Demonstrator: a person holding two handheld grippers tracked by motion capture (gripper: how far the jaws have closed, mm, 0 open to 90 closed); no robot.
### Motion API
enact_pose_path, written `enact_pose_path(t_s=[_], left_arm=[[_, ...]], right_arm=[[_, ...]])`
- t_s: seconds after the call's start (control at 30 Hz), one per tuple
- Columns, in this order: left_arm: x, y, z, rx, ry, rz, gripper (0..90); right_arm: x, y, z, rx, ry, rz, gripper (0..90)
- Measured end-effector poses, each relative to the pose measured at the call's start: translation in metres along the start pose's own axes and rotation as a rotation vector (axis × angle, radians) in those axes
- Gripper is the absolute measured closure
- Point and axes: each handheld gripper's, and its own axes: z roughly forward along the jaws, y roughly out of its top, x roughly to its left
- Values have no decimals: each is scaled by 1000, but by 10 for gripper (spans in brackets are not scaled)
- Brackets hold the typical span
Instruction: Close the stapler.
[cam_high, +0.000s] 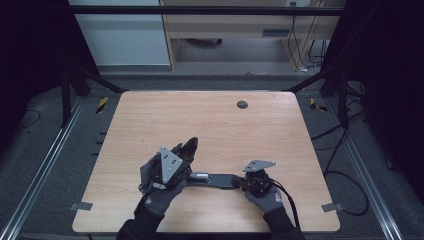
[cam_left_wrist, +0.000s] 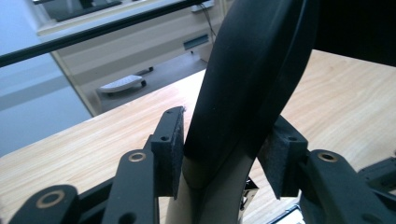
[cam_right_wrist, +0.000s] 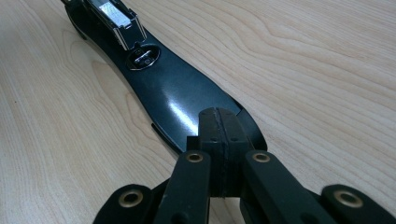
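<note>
On the light wooden surface (cam_high: 210, 120) a long black stapler (cam_right_wrist: 177, 98) lies folded open. The left hand-held gripper (cam_left_wrist: 224, 144) is half open, pads against its raised top arm (cam_left_wrist: 252, 70). The right hand-held gripper (cam_right_wrist: 219, 126) is fully closed, holding nothing, tips on the stapler's rear end. If that loose hold slips, the arm could snap down. The left gripper view shows the pad contact, which the high view hides.

The left gripper (cam_left_wrist: 224, 154) has its jaws set around the black curved upper arm of a stapler (cam_left_wrist: 252, 79), which rises steeply between the felt-faced pads (cam_left_wrist: 175, 149). The left pad touches it; a cream-coloured part (cam_left_wrist: 219, 196) shows beneath. The wooden counter (cam_left_wrist: 93, 144) lies behind
</note>
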Motion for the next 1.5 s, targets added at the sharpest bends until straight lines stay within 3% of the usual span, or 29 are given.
enact_pose_path(t_s=[0.53,1.13,1.43,1.5], left_arm=[[-49,-6,27,71,-29,176,447],[-71,-12,48,134,-46,254,398],[-87,-23,60,200,-96,354,352],[-87,-24,60,193,-87,351,346]], right_arm=[[0,-1,0,-6,1,14,900],[-3,-3,-2,-15,-7,30,900],[-8,-4,-8,-33,-23,38,900],[-10,-5,-11,-42,-30,49,900]])
